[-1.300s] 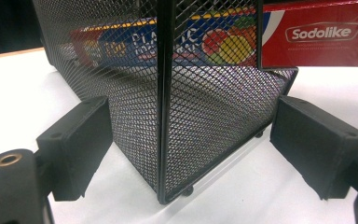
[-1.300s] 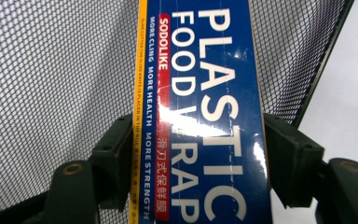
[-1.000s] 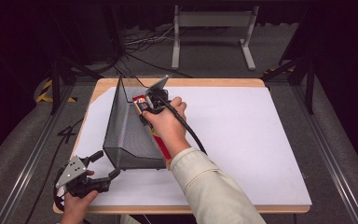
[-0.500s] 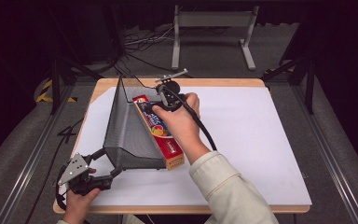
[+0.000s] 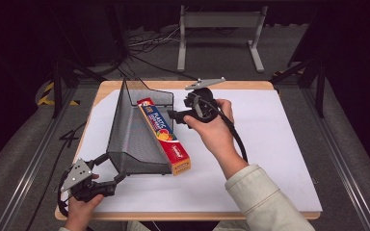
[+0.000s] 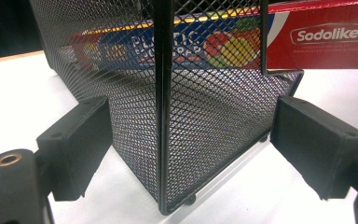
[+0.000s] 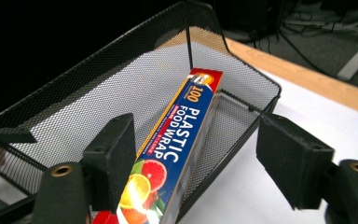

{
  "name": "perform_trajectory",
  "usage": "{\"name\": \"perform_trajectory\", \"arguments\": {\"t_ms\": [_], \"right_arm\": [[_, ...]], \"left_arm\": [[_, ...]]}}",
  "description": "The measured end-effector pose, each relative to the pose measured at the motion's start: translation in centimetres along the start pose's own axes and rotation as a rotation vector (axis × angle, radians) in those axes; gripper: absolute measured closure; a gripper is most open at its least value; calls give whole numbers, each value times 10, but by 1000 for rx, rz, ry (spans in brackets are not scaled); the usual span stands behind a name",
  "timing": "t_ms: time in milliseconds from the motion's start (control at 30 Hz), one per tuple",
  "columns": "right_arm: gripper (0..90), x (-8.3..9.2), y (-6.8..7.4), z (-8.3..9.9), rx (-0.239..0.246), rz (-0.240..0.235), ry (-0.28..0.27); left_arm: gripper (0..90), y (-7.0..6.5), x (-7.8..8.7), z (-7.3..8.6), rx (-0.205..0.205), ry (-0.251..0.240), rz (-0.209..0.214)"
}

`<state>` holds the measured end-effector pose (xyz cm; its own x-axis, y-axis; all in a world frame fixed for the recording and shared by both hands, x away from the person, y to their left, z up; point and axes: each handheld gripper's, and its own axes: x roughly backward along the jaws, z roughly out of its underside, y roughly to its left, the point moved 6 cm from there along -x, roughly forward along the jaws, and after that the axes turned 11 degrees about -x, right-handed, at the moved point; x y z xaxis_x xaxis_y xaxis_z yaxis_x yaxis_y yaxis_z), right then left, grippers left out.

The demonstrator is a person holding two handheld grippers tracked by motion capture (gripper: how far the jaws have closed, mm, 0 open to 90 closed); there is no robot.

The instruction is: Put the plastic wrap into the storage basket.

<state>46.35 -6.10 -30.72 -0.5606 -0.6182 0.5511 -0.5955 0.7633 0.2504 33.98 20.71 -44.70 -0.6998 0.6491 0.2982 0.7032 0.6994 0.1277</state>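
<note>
White table (image 5: 279, 144) — right gripper (image 5: 176, 115) lifted off box (image 5: 166, 137).

black wire-mesh metal basket (image 5: 135, 139) holds glossy cardboard box (image 5: 164, 134) (printed).

Cream sleeve (image 5: 257, 192), black tongs (image 5: 173, 114)

The high view looks forward and down; both gripper views look closely past their jaws, sharing the basket (image 6: 200, 116) and box (image 7: 177, 154).
</note>
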Motion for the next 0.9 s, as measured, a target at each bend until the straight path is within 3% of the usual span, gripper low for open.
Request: {"name": "perform_trajectory", "arguments": {"t_ms": [300, 467, 733, 833, 900], "right_arm": [[268, 32, -6, 8, 66, -22, -37], [266, 48, -14, 16, 76, -21, -42], [256, 86, -45, 36, 101, 4, -67], [236, 100, -59, 47, 148, 11, -84], [231, 108, -65, 54, 155, 0, -102]], "left_arm": [[135, 1, 2, 2, -1, 4, -1], [135, 1, 1, 3, 8, 9, -3], [136, 2, 1, 3, 8, 11, -3], [135, 2, 2, 4, 11, 9, -1], [135, 2, 2, 4, 10, 9, -2]]}}
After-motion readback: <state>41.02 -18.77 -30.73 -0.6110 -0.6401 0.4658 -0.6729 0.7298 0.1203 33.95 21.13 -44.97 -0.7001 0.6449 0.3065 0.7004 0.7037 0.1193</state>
